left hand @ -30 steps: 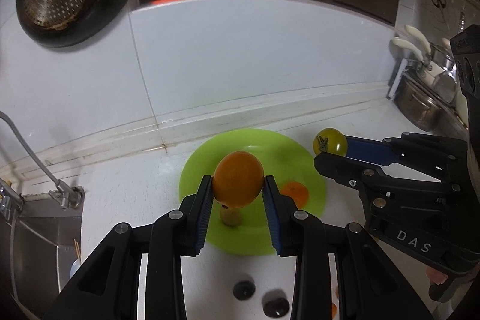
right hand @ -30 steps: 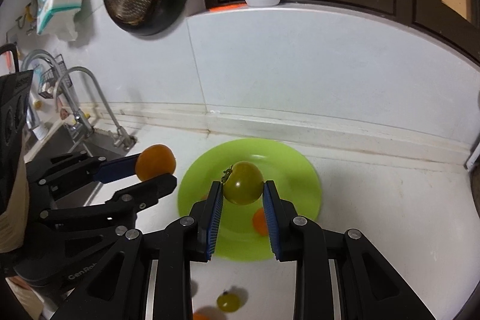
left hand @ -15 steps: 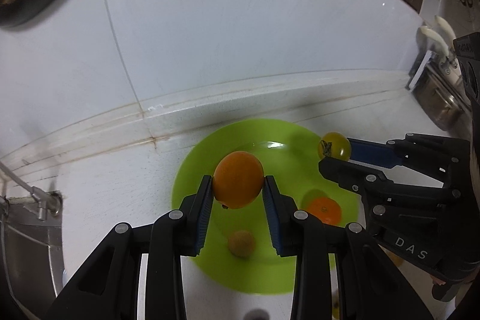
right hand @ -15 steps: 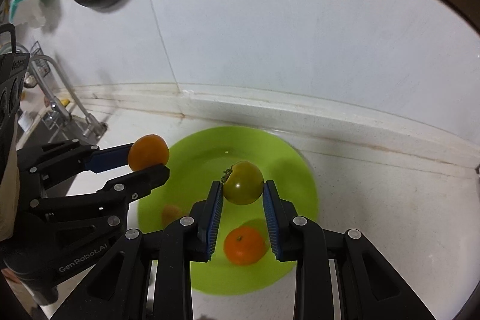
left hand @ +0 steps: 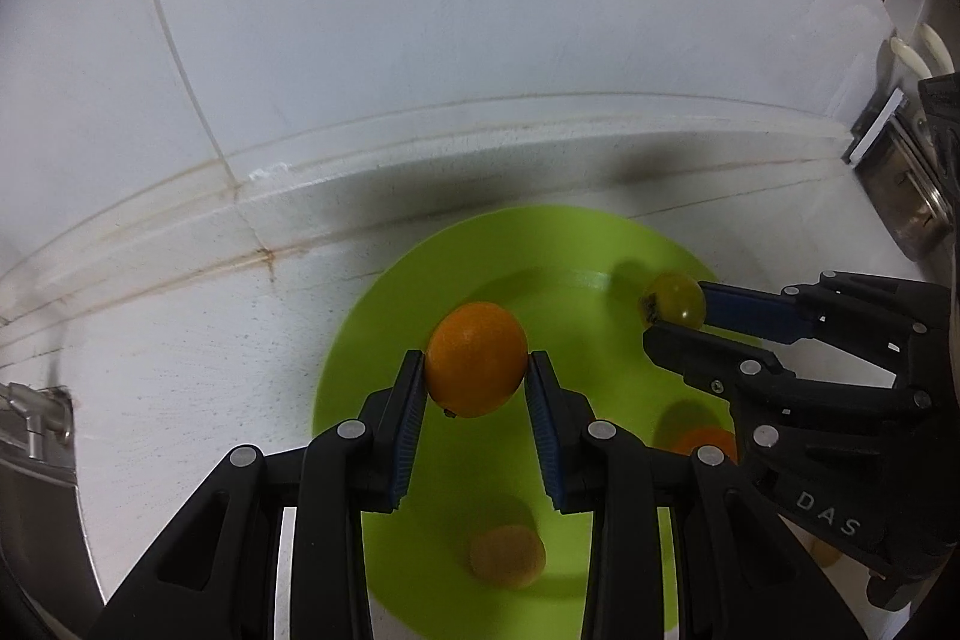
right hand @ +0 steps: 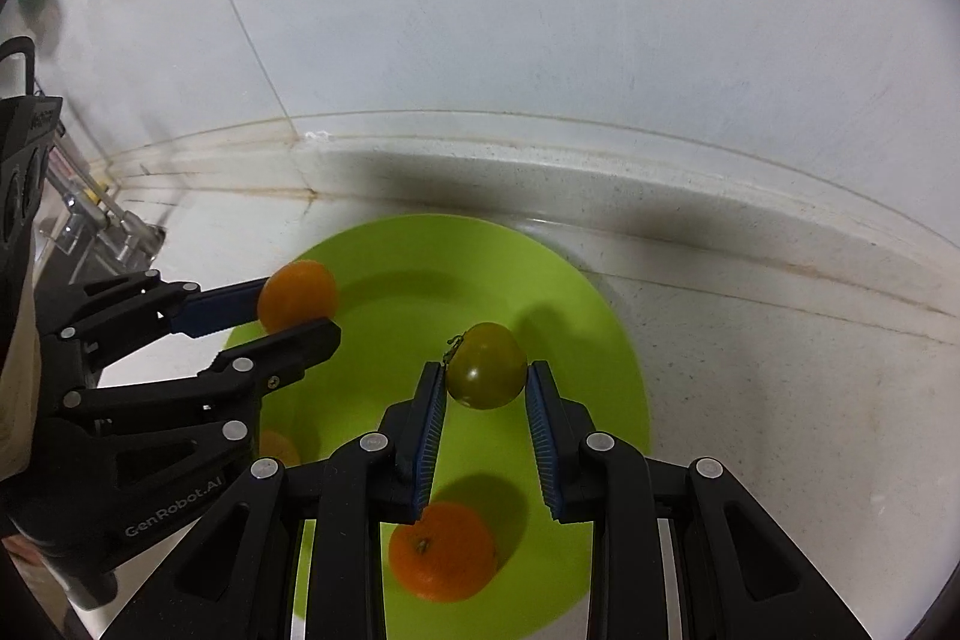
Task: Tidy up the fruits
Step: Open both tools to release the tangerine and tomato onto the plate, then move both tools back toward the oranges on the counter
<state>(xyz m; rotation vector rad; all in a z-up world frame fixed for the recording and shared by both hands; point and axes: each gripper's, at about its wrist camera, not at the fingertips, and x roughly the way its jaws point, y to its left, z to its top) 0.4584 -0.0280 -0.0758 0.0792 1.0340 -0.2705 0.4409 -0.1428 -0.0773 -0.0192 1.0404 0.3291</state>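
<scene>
The left gripper [left hand: 477, 376] is clamped on an orange fruit [left hand: 477, 359], its blue pads [left hand: 410, 421] pressed against either side, and holds it up over the left part of the green plate [left hand: 384, 340]. Beside it, the right gripper [right hand: 485, 388] pinches a green tomato [right hand: 486, 365] with a bit of stem on top, raised above the plate's middle. On the plate itself, at the near rim, lies a small tan fruit [left hand: 507, 556], and another orange [right hand: 443, 550] rests just under the right gripper. The plate sits on the white bench [right hand: 780, 400], close to its back edge where it meets the white wall [left hand: 480, 10]. Off at the bench's left end a steel sink [left hand: 36, 436] shows, with a tap [right hand: 102, 214] behind it.
</scene>
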